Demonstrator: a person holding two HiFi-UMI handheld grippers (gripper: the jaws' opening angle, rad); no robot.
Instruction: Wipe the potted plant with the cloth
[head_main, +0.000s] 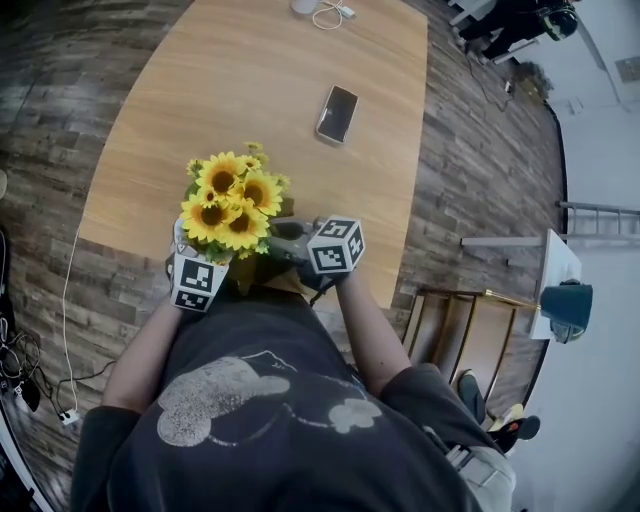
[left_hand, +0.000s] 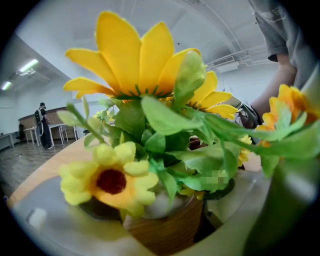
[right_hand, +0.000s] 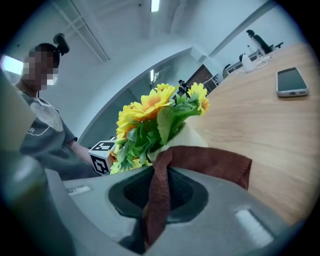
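A potted plant (head_main: 230, 205) with yellow sunflowers and green leaves stands at the near edge of the wooden table (head_main: 250, 80). My left gripper (left_hand: 160, 225) has its wide-set jaws on either side of the brown pot (left_hand: 170, 232), under the blooms, and holds it. From the right, my right gripper (right_hand: 155, 200) is shut on a brown cloth (right_hand: 212, 162). The cloth's free end hangs over the jaw tip, right up against the pot's pale side (right_hand: 192, 137); whether it touches I cannot tell. In the head view the flowers hide both sets of fingertips.
A phone (head_main: 337, 113) lies further back on the table, and a white cable (head_main: 330, 14) at its far end. Wooden floor surrounds the table. A wooden seat (head_main: 470, 335) stands to the right, and a wire (head_main: 65, 330) trails on the floor at left.
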